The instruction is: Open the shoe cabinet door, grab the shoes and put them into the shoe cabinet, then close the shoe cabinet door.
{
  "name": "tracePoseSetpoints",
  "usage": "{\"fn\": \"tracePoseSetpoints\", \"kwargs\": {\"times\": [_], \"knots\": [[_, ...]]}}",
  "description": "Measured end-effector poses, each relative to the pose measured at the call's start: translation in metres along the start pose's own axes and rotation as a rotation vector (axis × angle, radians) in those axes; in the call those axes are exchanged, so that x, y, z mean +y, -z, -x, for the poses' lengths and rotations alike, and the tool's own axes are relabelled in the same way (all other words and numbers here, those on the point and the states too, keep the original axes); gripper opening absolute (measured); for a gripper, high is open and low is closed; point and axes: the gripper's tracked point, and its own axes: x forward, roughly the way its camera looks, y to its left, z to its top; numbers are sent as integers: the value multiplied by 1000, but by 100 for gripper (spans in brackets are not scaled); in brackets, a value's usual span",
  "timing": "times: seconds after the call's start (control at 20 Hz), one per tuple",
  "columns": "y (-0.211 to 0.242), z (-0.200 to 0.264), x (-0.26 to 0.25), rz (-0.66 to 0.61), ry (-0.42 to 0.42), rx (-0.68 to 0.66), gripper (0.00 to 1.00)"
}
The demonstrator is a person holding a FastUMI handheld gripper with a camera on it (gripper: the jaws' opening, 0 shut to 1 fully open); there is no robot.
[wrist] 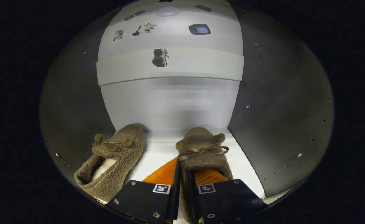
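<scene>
The gripper [182,177] is pinching the side wall of the right slipper [202,152], its orange fingers [163,175] nearly together on the fabric. This slipper is resting on the white cabinet shelf [157,149]; its mate, the left slipper [112,161], is lying at ten o'clock from the fingertips. Both look light, soft and floppy, so the collar edge seems the best hold. At twelve o'clock, beyond, the white back panel [170,102] is rising.
</scene>
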Motion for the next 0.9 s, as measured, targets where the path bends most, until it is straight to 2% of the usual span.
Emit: {"fn": "tracePoseSetpoints", "kwargs": {"times": [0.4, 0.65, 0.9], "knots": [[-9, 79, 0, 1, 22, -95, 18], [-9, 156, 2, -1, 38, -168, 17], [21, 244, -3, 3, 69, -209, 18]]}}
